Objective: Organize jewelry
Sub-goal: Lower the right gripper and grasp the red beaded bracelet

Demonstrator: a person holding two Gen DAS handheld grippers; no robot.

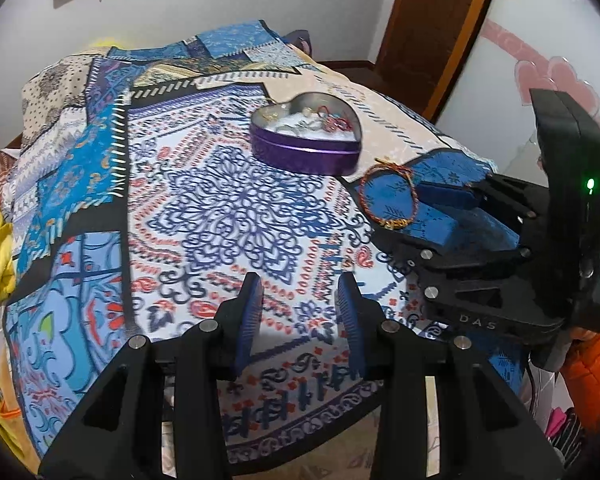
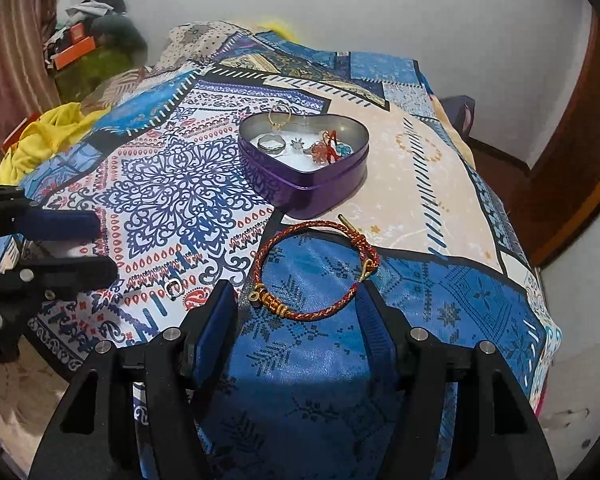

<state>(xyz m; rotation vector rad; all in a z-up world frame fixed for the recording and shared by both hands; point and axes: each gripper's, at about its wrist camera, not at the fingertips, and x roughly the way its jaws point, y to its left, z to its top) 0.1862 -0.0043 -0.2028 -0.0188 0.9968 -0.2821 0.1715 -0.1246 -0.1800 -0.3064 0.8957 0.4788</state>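
A purple heart-shaped tin (image 2: 308,184) sits open on the patterned cloth (image 2: 172,184), with rings and red pieces on its white lining. Just in front of it a red braided bracelet (image 2: 271,301) with gold beads lies on a blue patch. My right gripper (image 2: 296,292) is open, and the bracelet's near edge lies between its fingertips, which do not press on it. A small ring (image 2: 174,288) lies on the cloth to its left. My left gripper (image 1: 300,284) is open over bare cloth with nothing between its jaws. The left wrist view also shows the tin (image 1: 300,156), the bracelet (image 1: 362,196) and the right gripper (image 1: 424,212).
Yellow fabric (image 2: 48,128) is bunched at the cloth's left edge. Clutter (image 2: 80,40) sits in the far left corner by a curtain. A wooden door frame (image 2: 572,160) stands at the right. The cloth drops off at the near and right edges. An orange sleeve (image 1: 592,368) shows behind the right gripper.
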